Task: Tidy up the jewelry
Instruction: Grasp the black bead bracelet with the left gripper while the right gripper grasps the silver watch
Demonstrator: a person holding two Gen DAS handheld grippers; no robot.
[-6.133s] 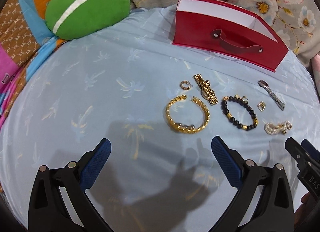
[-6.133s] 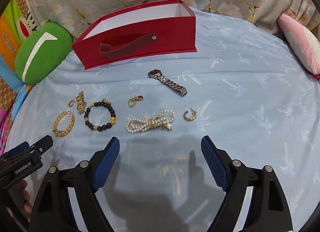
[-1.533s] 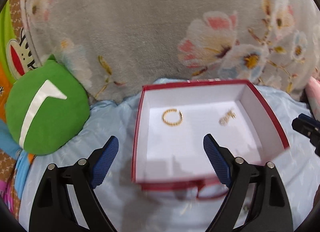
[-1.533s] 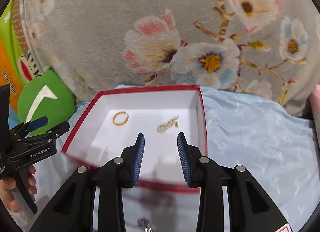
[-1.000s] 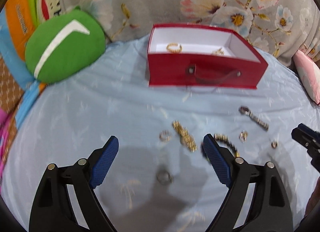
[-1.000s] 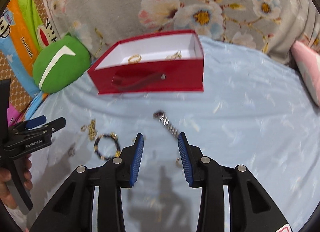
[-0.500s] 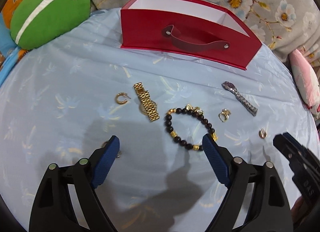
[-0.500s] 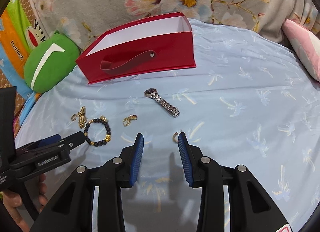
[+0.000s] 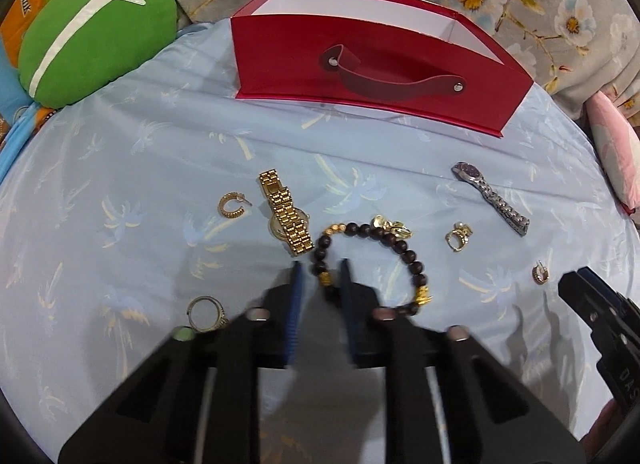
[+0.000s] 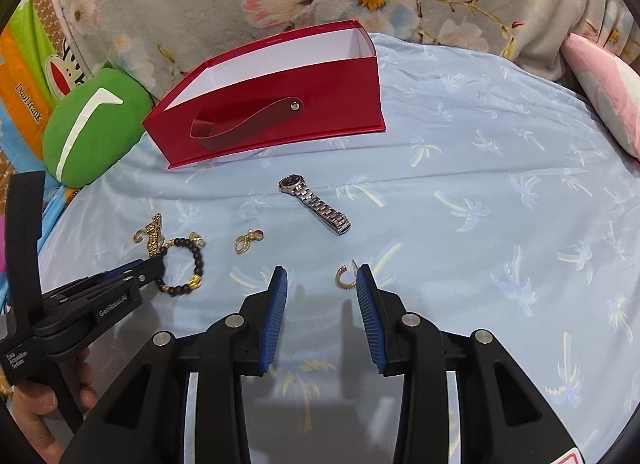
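As left gripper (image 9: 320,272) narrows, beaded bracelet (image 9: 404,254) between.

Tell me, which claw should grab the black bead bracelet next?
The left claw, most likely. Its fingers already straddle the black bead bracelet at its near edge, almost closed on it. The right claw sits over by the gold hoop earring, away from the beads.

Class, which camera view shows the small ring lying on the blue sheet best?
The left wrist view. The small gold-toned ring lies whole and unobstructed on the light blue palm-print sheet, just left of the left gripper. The right wrist view does not show the ring; the left gripper's body covers that area there.
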